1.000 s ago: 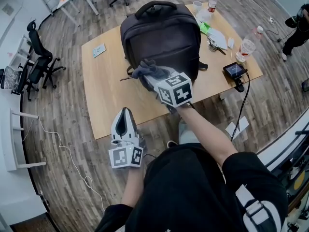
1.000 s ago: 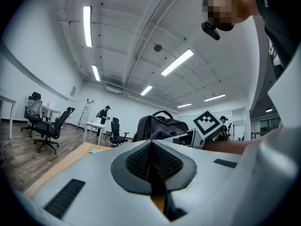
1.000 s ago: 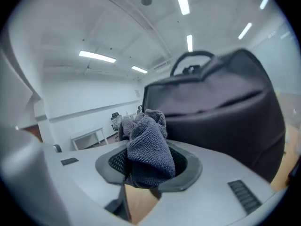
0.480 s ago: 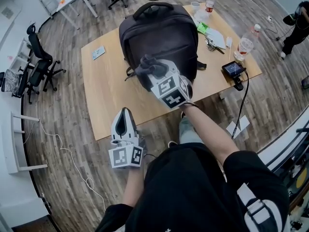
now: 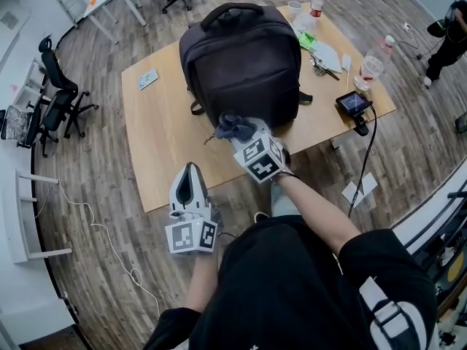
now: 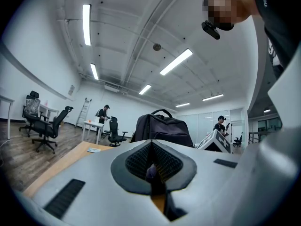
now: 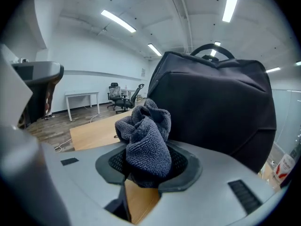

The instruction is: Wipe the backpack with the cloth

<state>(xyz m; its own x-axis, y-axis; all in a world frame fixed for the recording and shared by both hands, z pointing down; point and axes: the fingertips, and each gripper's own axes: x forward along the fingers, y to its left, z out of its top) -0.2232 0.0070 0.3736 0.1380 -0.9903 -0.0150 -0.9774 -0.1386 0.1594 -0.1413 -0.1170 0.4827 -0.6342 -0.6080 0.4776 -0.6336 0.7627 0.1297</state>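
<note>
A dark backpack (image 5: 244, 60) stands upright on the wooden table (image 5: 157, 141), its handle at the top; it also fills the right gripper view (image 7: 221, 107) and shows ahead in the left gripper view (image 6: 162, 128). My right gripper (image 5: 232, 131) is shut on a bunched grey cloth (image 5: 233, 126), which sits at the backpack's lower front edge. In its own view the cloth (image 7: 146, 140) bulges from the closed jaws. My left gripper (image 5: 187, 188) is shut and empty, held off the table's near edge.
On the table's right end lie bottles (image 5: 317, 2), a cup, papers and a small screen device (image 5: 353, 105) with a cable. A card (image 5: 148, 79) lies at the far left. Office chairs (image 5: 58, 93) stand on the floor to the left. A person (image 5: 449, 39) stands at far right.
My right gripper with the cloth has moved down the backpack's front toward its base and rolled. The left gripper has stayed still.
</note>
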